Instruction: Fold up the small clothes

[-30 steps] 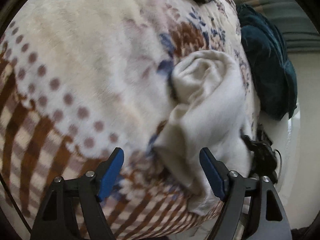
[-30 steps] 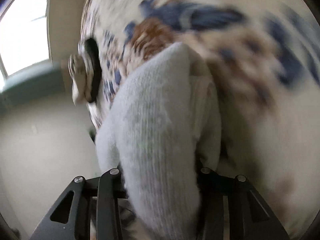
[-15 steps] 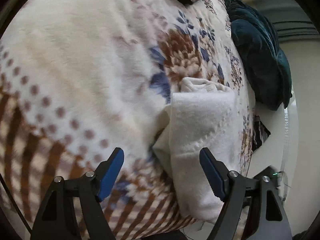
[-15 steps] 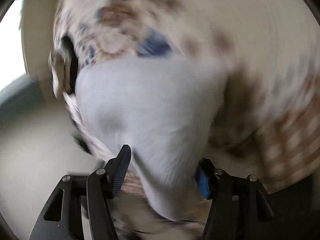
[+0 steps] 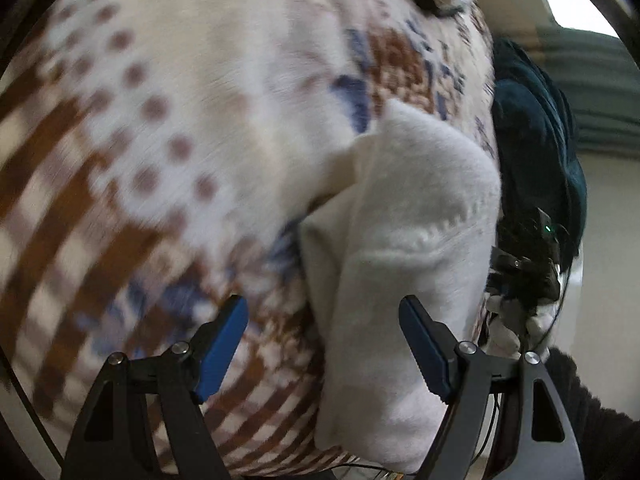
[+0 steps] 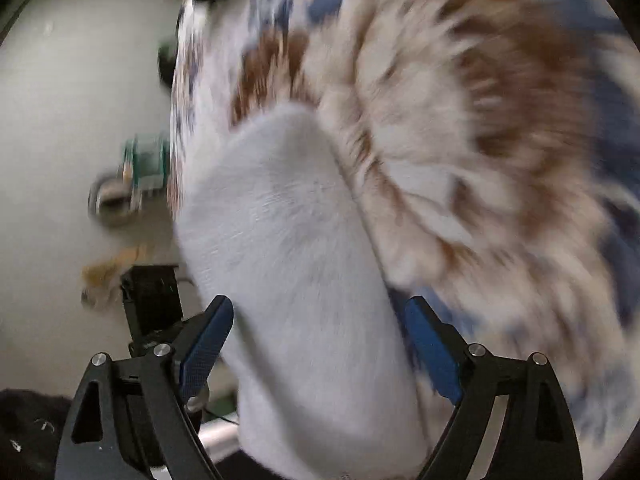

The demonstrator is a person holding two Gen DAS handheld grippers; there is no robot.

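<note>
Fold just laid, by my reading; I am letting go.

Left gripper (image 5: 323, 350): jaws wide, nothing held. Its left pad hangs over the plush cream blanket with brown checks, brown dots and blue-brown flowers (image 5: 208, 92); its right pad is over the small white fleecy garment (image 5: 404, 248).

The garment lies doubled, a stitched hem crossing its top layer, close along the blanket's right edge, reaching to its near edge.

Right gripper (image 6: 318, 354): jaws have just been opening and now stand wide. The garment (image 6: 296, 264) runs between the pads; I see no clamp on it, so released.

Next move, as I judge: back both grippers off without dragging cloth, check the layers lie square, then a second fold across or a press flat.

Hard to make out: the right view is smeared; objects beyond the blanket's edge are unreadable. The garment's near end is cut off below my fingers. A dark teal cushion (image 5: 536, 128) sits beyond the right edge, partly hidden.
</note>
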